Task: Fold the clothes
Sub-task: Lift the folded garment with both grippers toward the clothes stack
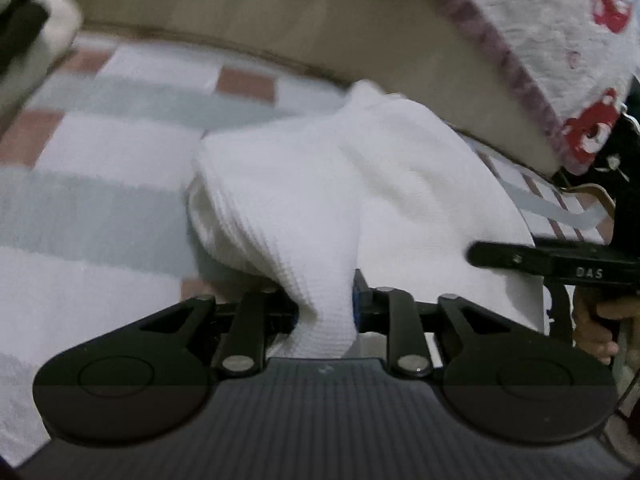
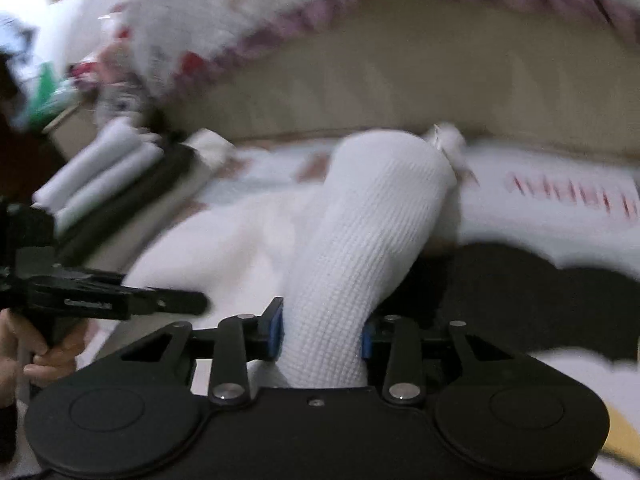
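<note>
A white waffle-knit garment (image 1: 320, 200) lies bunched on a checked bed cover (image 1: 100, 152). My left gripper (image 1: 325, 312) is shut on a fold of it, the cloth pinched between the blue pads. In the right wrist view the same white garment (image 2: 360, 240) rises in a thick roll from my right gripper (image 2: 323, 340), whose blue pads press on it from both sides. The right gripper (image 1: 560, 266) shows at the right edge of the left wrist view, held by a hand. The left gripper (image 2: 120, 300) shows at the left of the right wrist view.
A beige headboard or wall (image 1: 280, 20) runs behind the bed. A fluffy white blanket with red figures and a pink hem (image 1: 560, 40) hangs at the upper right. Folded pale cloths (image 2: 100, 172) are stacked at the left. A dark cloth (image 2: 520, 300) lies at the right.
</note>
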{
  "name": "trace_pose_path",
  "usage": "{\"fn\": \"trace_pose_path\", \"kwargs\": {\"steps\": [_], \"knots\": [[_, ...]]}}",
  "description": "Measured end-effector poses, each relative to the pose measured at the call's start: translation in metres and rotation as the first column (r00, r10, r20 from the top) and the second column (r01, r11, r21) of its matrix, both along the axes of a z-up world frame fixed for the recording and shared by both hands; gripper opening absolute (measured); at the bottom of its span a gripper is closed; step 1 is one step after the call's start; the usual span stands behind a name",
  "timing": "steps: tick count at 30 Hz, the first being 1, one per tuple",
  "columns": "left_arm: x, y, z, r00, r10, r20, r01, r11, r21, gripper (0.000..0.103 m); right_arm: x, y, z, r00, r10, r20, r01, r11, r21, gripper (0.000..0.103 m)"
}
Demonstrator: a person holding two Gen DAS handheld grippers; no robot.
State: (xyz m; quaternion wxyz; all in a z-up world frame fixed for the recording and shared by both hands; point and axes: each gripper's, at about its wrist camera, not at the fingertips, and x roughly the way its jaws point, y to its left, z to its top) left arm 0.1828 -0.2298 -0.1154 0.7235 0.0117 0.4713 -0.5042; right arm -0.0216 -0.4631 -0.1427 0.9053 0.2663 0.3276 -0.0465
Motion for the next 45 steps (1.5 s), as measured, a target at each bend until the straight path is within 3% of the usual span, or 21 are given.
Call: {"fn": "trace_pose_path", "kwargs": {"steps": [2,4,6,7,9,10,13,17,21,24,29,35,39,41,42,44,45], "knots": [[0.007,-0.001,-0.007,0.998,0.013,-0.062,-0.013,1.0,-0.012,0.03,-0.008,-0.016,-0.013,0.999,-0.044,-0.004,0.044,0.992,0.117,0.052],[0.011,-0.003,-0.012,0.994,0.02,-0.112,-0.023,1.0,-0.021,0.039,-0.01,-0.023,-0.021,0.998,-0.062,0.003,0.06,0.983,0.173,0.062],[0.01,-0.002,-0.016,0.993,0.019,-0.121,-0.023,0.999,-0.035,0.039,-0.012,-0.027,-0.03,0.997,-0.072,0.013,0.068,0.974,0.217,0.068],[0.009,-0.004,-0.015,0.994,0.013,-0.113,-0.016,0.999,-0.034,0.038,-0.013,-0.027,-0.035,0.996,-0.077,0.034,0.066,0.969,0.239,0.068],[0.007,-0.007,-0.014,0.996,0.015,-0.093,-0.018,0.999,-0.031,0.023,-0.011,-0.024,-0.041,0.994,-0.078,0.083,0.054,0.964,0.262,0.066],[0.003,-0.01,-0.011,0.998,0.013,-0.069,-0.016,0.999,-0.03,0.02,-0.009,-0.02,-0.042,0.993,-0.067,0.098,0.04,0.968,0.247,0.048],[-0.015,-0.015,0.007,0.997,0.003,0.075,-0.003,1.0,-0.01,0.017,-0.003,-0.002,-0.021,0.992,-0.049,0.12,0.033,0.991,0.131,0.033],[-0.026,-0.005,0.04,0.991,0.043,0.123,-0.035,0.997,-0.069,0.016,0.002,0.024,0.014,0.989,-0.028,0.145,0.033,0.999,-0.031,0.03],[-0.043,0.026,0.079,0.968,0.091,0.233,-0.069,0.993,-0.099,0.016,-0.007,0.055,0.063,0.982,0.008,0.186,0.019,0.989,-0.146,0.029],[-0.047,0.071,0.103,0.959,0.181,0.22,-0.151,0.978,-0.143,0.016,-0.01,0.082,0.1,0.977,0.05,0.207,-0.01,0.982,-0.19,0.029],[-0.048,0.143,0.154,0.88,0.264,0.394,-0.231,0.964,-0.128,0.016,0.009,0.133,0.159,0.947,0.174,0.269,-0.105,0.962,-0.252,0.029],[0.035,0.205,0.265,0.782,0.28,0.557,-0.279,0.956,-0.09,0.017,0.092,0.183,0.241,0.842,0.299,0.448,-0.169,0.936,-0.308,0.029],[0.122,0.224,0.329,0.774,0.298,0.558,-0.318,0.946,-0.063,0.017,0.17,0.205,0.288,0.772,0.273,0.574,-0.151,0.956,-0.252,0.029],[0.169,0.224,0.336,0.792,0.268,0.549,-0.309,0.951,-0.018,0.019,0.21,0.211,0.296,0.749,0.242,0.617,-0.148,0.968,-0.201,0.029],[0.195,0.223,0.33,0.817,0.26,0.515,-0.308,0.951,0.008,0.02,0.229,0.213,0.293,0.757,0.214,0.617,-0.143,0.976,-0.164,0.03],[0.244,0.222,0.3,0.859,0.28,0.428,-0.344,0.935,0.08,0.03,0.274,0.209,0.269,0.828,0.152,0.539,-0.168,0.986,-0.021,0.032],[0.266,0.222,0.276,0.869,0.307,0.389,-0.381,0.916,0.128,0.031,0.297,0.205,0.254,0.865,0.127,0.485,-0.177,0.982,0.06,0.036]]}}
